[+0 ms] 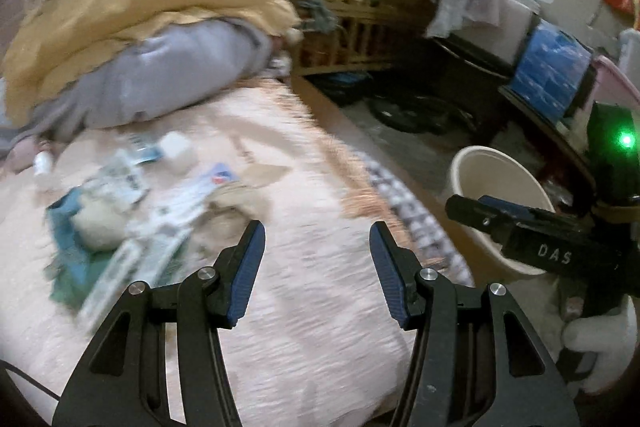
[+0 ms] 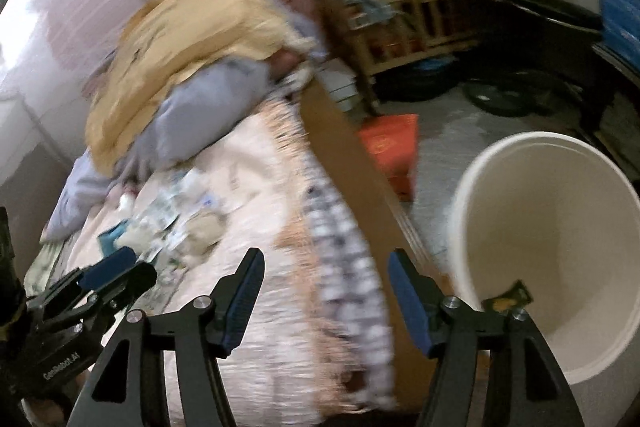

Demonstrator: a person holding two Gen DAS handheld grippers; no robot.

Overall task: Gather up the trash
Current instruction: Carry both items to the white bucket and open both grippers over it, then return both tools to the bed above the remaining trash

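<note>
Pink, nubbly bedspread (image 1: 312,327) fills the lower half of both views, with a heap of mustard-yellow and grey bedding (image 1: 132,27) piled at its far end. Beside the bed, down on the floor, stands the round cream plastic bin (image 2: 560,227), mouth tilted toward the right wrist camera, and one small dark wrapper with a yellow mark (image 2: 508,301) lies inside against its near wall. So part of the job looks done, and this reads as the gap between one drop and the next pick.

On the bedspread sits the remaining trash, a blurred cluster of crumpled paper packets and white wrappers on a teal sheet (image 1: 120,219), with a small white bottle (image 1: 42,163) off to its far left. Motion blur hides the finer detail there.

Now the tools. Left gripper (image 1: 316,239) hovers over bare bedspread just right of the cluster, jaws spread wide, nothing between them. Right gripper (image 2: 326,271) hangs above the bed's edge, near the bin, also wide open and empty.

Next move, by my read: swing the left gripper over to the cluster, settle on a single packet at its near edge, and pinch low enough to catch thin paper without snagging the bedspread.
</note>
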